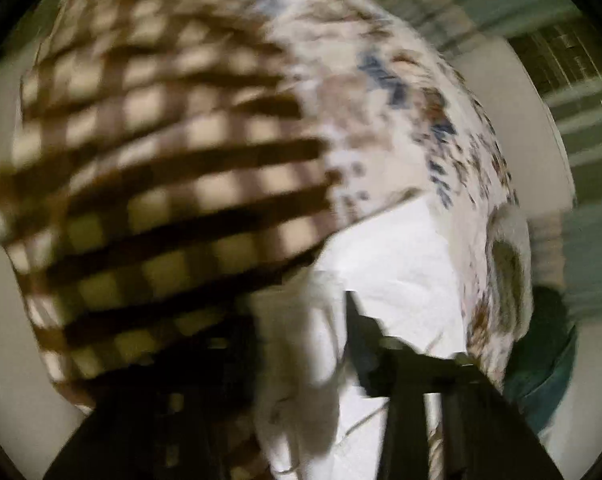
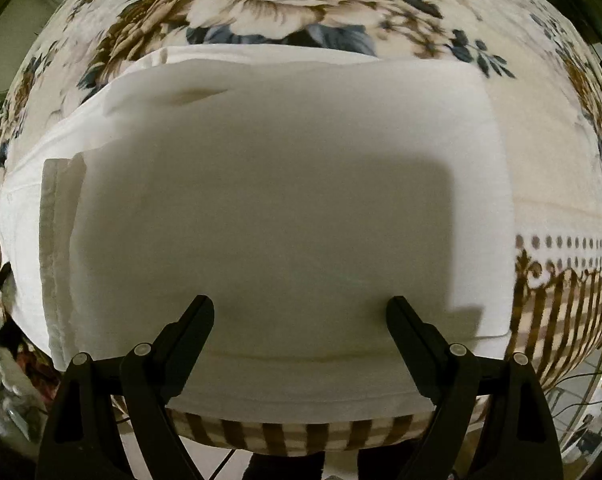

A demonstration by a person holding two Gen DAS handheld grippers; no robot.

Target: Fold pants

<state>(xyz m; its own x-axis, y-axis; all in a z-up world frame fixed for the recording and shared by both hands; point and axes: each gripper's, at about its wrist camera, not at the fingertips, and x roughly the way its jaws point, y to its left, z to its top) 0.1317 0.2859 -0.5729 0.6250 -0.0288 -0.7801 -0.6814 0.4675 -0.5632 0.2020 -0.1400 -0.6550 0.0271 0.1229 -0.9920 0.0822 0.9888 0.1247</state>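
White pants (image 2: 285, 184) lie folded into a flat rectangle on a floral blanket (image 2: 285, 4). My right gripper (image 2: 301, 308) is open, its two black fingers spread just above the pants' near edge, holding nothing. The left wrist view is blurred by motion. It shows the white pants (image 1: 405, 248) beside the blanket's brown checked border (image 1: 161, 184). One black finger (image 1: 365, 332) of my left gripper (image 1: 301, 340) lies over the white cloth; the other side is dark and blurred, so I cannot tell how the jaws stand.
The blanket's striped brown border (image 2: 557, 312) hangs over the table edge at the right and front. A tiled floor with cables (image 2: 581, 380) shows lower right. White figurine-like objects (image 2: 5, 388) sit at the lower left.
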